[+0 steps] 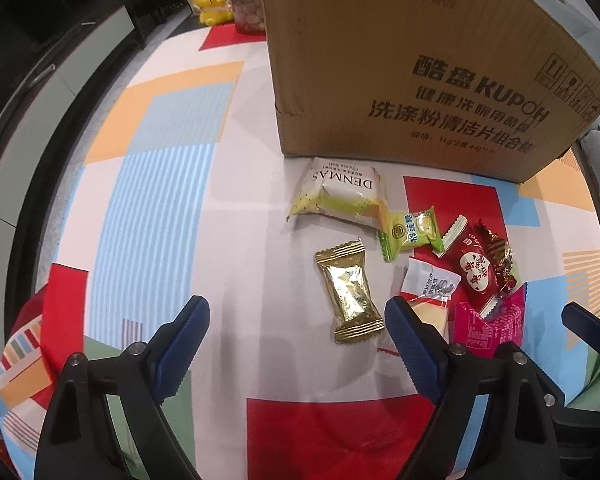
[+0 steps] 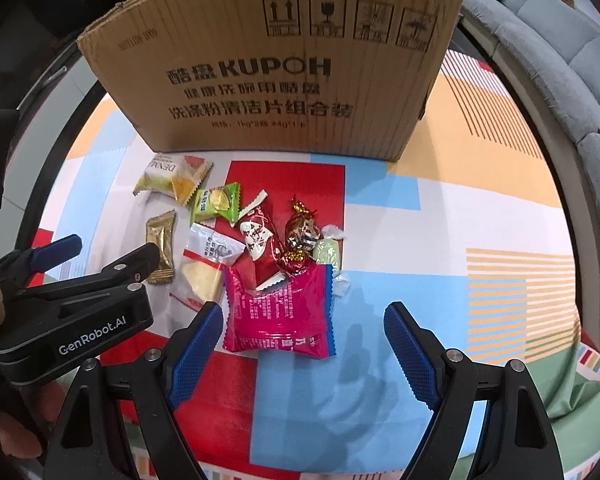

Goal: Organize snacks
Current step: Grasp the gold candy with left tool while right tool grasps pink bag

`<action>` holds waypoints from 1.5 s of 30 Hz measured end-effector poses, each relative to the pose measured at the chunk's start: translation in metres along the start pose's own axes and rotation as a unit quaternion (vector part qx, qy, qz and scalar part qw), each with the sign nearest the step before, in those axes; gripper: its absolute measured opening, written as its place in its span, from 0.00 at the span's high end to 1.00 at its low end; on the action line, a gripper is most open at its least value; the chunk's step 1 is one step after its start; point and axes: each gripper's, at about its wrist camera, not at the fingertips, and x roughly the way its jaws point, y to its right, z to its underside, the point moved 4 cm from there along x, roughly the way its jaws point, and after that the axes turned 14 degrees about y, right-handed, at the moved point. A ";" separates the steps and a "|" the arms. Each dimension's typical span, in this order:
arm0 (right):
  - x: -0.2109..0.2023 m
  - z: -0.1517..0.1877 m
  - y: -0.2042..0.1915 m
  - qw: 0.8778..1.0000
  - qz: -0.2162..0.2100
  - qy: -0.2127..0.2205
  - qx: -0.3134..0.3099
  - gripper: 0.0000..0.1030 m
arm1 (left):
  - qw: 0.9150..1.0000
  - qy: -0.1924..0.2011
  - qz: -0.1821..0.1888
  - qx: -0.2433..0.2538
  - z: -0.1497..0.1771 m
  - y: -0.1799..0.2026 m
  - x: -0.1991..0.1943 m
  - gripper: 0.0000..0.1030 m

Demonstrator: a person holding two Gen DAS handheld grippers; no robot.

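Left wrist view showed the left gripper (image 1: 298, 320) hanging above the patterned tablecloth (image 1: 172, 208), its blue fingers spread wide and empty. A gold wrapper (image 1: 348, 292) lay between the fingertips, and a white DENMAS pack (image 1: 342, 192) sat nearer the cardboard box (image 1: 420, 64). A yellow bear toy (image 1: 212, 2) stood far back, left of the box. From the right wrist view, the right gripper (image 2: 304, 336) was spread just as wide, holding nothing, with a pink packet (image 2: 280, 312) lying between its fingers. Green (image 2: 216, 202) and red (image 2: 262, 248) snacks and a foil candy (image 2: 302, 232) clustered just before the box (image 2: 280, 60).
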 end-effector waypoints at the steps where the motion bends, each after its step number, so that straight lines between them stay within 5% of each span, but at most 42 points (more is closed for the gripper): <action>1: 0.002 0.000 0.000 1.000 -0.001 -0.002 0.000 0.19 | 1.000 -0.002 0.004 -0.002 0.001 0.000 0.003 0.14; 24: 0.032 0.009 -0.001 1.000 -0.005 -0.026 0.006 0.19 | 1.000 -0.020 0.012 -0.007 -0.003 0.000 0.036 0.25; 29: 0.035 0.013 0.000 1.000 -0.004 -0.027 0.011 0.22 | 1.000 -0.011 0.016 -0.001 -0.003 0.005 0.033 0.38; 34: 0.039 0.012 0.001 0.999 -0.010 -0.027 0.014 0.39 | 1.000 -0.003 0.022 0.006 0.000 0.016 0.022 0.61; 40: 0.037 0.012 0.004 0.999 -0.013 -0.027 0.021 0.48 | 1.000 -0.005 0.025 0.010 0.002 0.022 0.015 0.78; 45: 0.034 0.010 0.009 0.999 -0.013 -0.027 0.024 0.53 | 1.000 -0.005 0.020 0.014 0.004 0.023 0.012 0.79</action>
